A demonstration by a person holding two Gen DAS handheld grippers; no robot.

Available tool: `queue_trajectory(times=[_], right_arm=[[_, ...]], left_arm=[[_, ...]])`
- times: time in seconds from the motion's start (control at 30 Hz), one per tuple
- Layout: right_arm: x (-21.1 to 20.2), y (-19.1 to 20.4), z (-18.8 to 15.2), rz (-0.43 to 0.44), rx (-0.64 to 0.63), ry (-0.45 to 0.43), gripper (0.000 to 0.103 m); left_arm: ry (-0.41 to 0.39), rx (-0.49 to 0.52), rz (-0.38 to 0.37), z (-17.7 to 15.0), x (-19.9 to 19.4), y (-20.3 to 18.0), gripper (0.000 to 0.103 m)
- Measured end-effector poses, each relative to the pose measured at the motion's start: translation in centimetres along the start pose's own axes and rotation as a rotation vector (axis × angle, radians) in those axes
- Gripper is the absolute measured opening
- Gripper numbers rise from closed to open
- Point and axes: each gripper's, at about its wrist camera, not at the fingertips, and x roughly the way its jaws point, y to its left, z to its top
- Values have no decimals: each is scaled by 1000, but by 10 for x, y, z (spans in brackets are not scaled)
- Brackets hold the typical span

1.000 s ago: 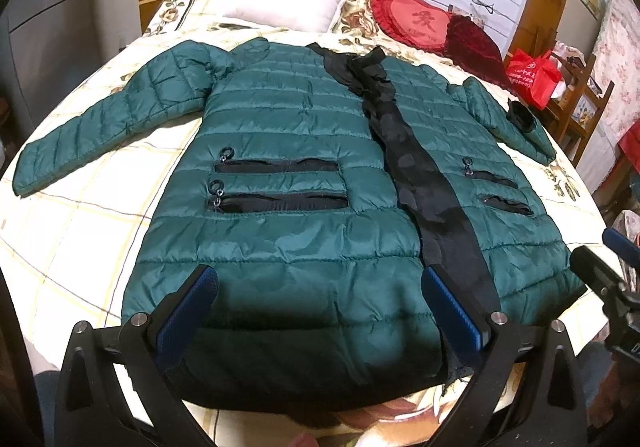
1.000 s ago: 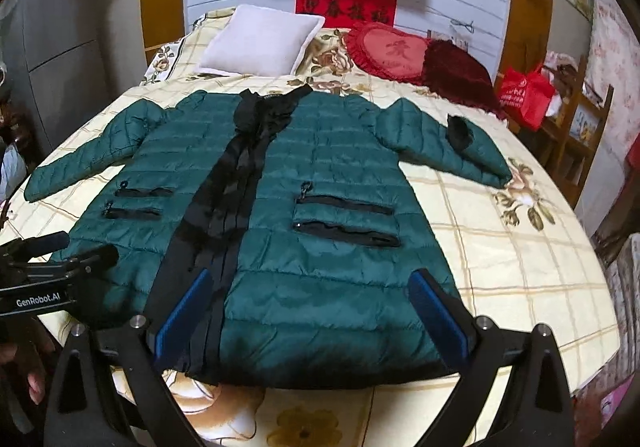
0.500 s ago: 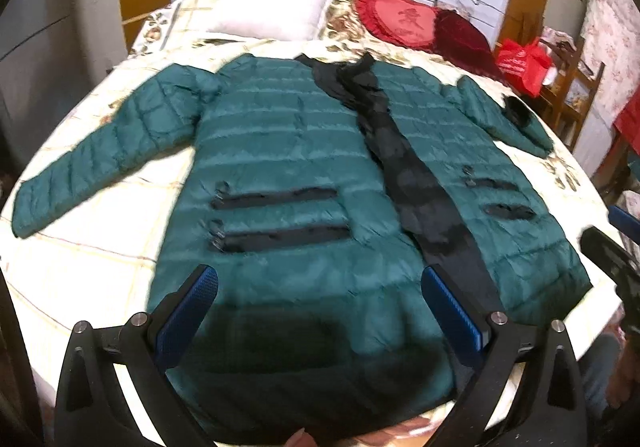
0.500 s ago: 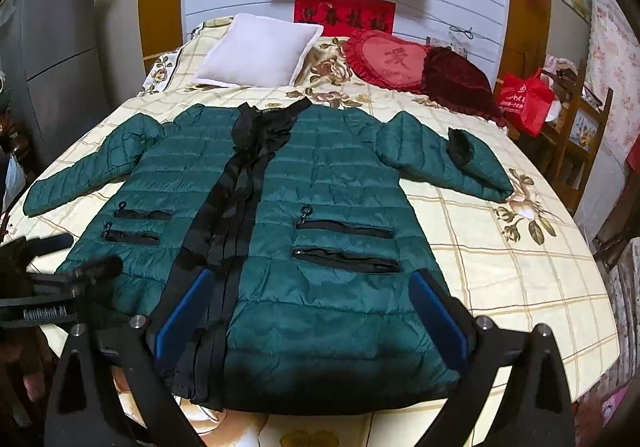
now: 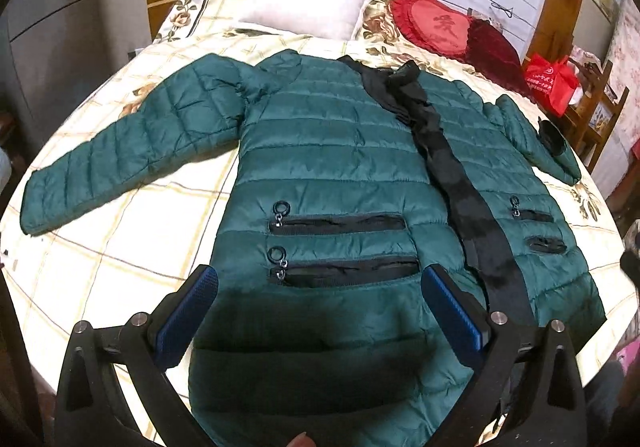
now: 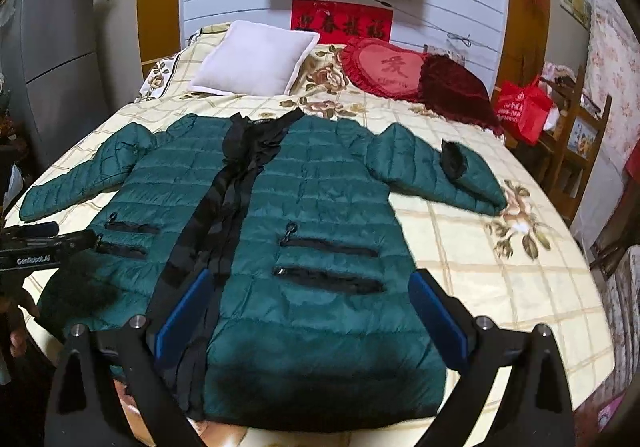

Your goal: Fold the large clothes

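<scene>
**Jacket spread flat, both grippers empty above its hem**

A green quilted puffer jacket [image 5: 328, 167] is laid front-up on the bed [image 5: 100, 255], collar toward twelve o'clock. The left gripper [image 5: 320, 311] and right gripper [image 6: 312, 307] are held wide apart, unclamped, over the hem at six o'clock.

Quilted puffer coat [image 5: 328, 151]: dark green, with black front placket and black pocket openings. Bedspread [image 6: 500, 271]: cream, tan grid lines, printed roses. Square pillow [image 6: 256, 59]: white. Heart-shaped cushion [image 6: 384, 69]: red. Gripper finger pads [image 5: 188, 319]: blue, on black frames.
</scene>
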Motion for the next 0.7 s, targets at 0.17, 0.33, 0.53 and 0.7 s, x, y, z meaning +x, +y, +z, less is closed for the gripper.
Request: queue_trajectory(times=[0.17, 0.33, 0.53, 0.7], right_arm=[[7, -20, 25, -29, -19, -61, 100], [28, -37, 38, -58, -26, -133, 100], [68, -53, 23, -61, 47, -49, 100], [69, -47, 23, -62, 16, -60, 100]], left_arm=[[-28, 4, 25, 8, -2, -7, 76], [-53, 13, 35, 21, -2, -20, 76], [-55, 34, 23, 44, 12, -24, 76], [-49, 36, 34, 61, 40, -17, 76]])
